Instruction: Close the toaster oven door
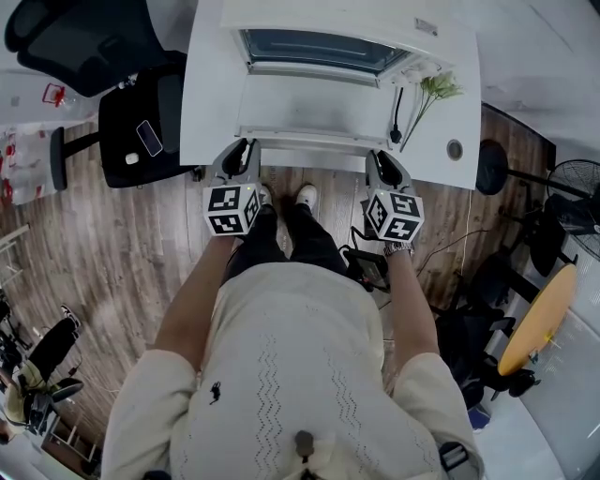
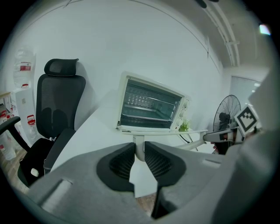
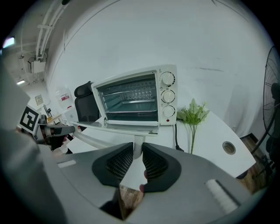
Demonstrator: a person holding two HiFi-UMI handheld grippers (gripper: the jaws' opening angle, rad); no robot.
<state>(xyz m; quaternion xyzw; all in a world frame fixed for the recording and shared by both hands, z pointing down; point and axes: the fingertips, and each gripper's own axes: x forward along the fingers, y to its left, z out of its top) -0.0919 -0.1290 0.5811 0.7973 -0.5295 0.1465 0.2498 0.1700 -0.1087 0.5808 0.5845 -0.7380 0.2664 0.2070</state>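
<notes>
A white toaster oven stands on a white table. Its door hangs open, lying flat toward me. The white handle bar runs along the door's front edge. My left gripper is shut on the handle's left post. At the other end my right gripper is shut on the right post. Each gripper view shows the other gripper at the bar's far end.
A green plant sprig and a black power cord lie right of the oven, near a cable hole. A black office chair carrying a phone stands left. A floor fan is right.
</notes>
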